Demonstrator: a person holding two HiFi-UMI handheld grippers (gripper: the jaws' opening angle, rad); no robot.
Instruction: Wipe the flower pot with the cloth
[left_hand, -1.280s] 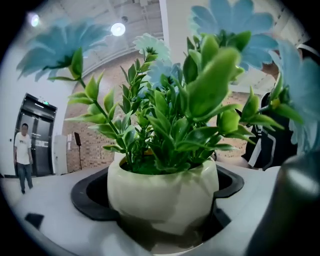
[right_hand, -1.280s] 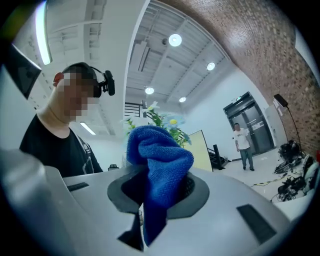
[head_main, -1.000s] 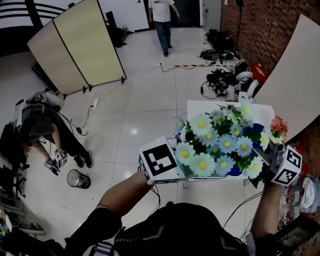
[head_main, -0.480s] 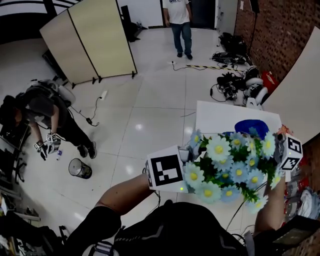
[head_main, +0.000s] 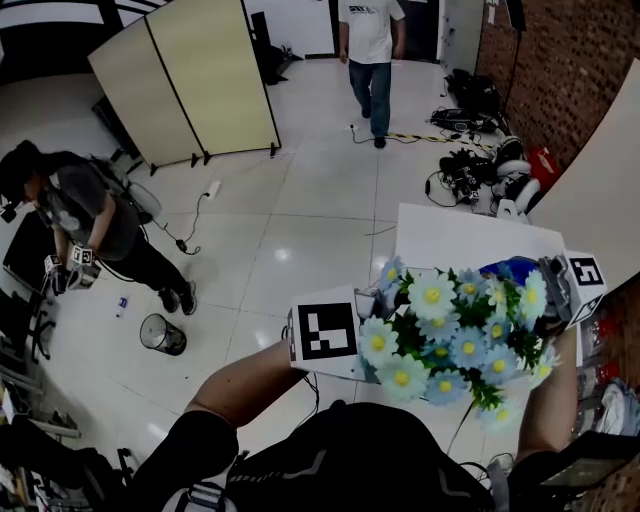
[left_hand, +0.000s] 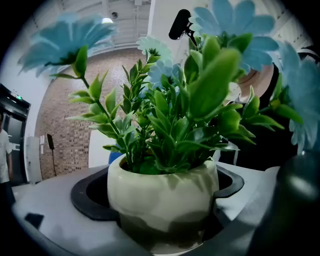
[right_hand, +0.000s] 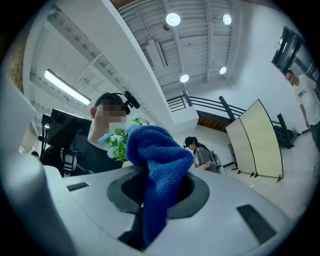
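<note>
The left gripper (left_hand: 161, 216) is clamped on the cream flower pot (left_hand: 165, 187), whose lower sides are pressed between the two dark pads. The pot is held in the air in front of the person's chest, near the edge of the white table (head_main: 450, 235). In the head view it is hidden beneath its pale blue daisy-like flowers (head_main: 450, 335).

The pot looks smooth and glazed, and it is gripped at two sides only. A slip or a twist in the jaws is judged likely if the wipe is pressed hard or sideways. With the bouquet making it top-heavy, a drop onto the tiled floor (head_main: 300, 220) could follow.

To the right, the right gripper (right_hand: 160, 196) is closed on the blue cloth (right_hand: 157, 150), which is pinched by one fold, with a bunched end standing above the jaws. Whether the cloth touches the pot cannot be told.

The fold could be dragged out of the jaws by friction against the pot. The bunched end could also be snagged on leaves or stems. Because the pot is screened by blooms from above, the wipe may be misaimed, and the hard jaw could be knocked against the pot instead of the cloth.
</note>
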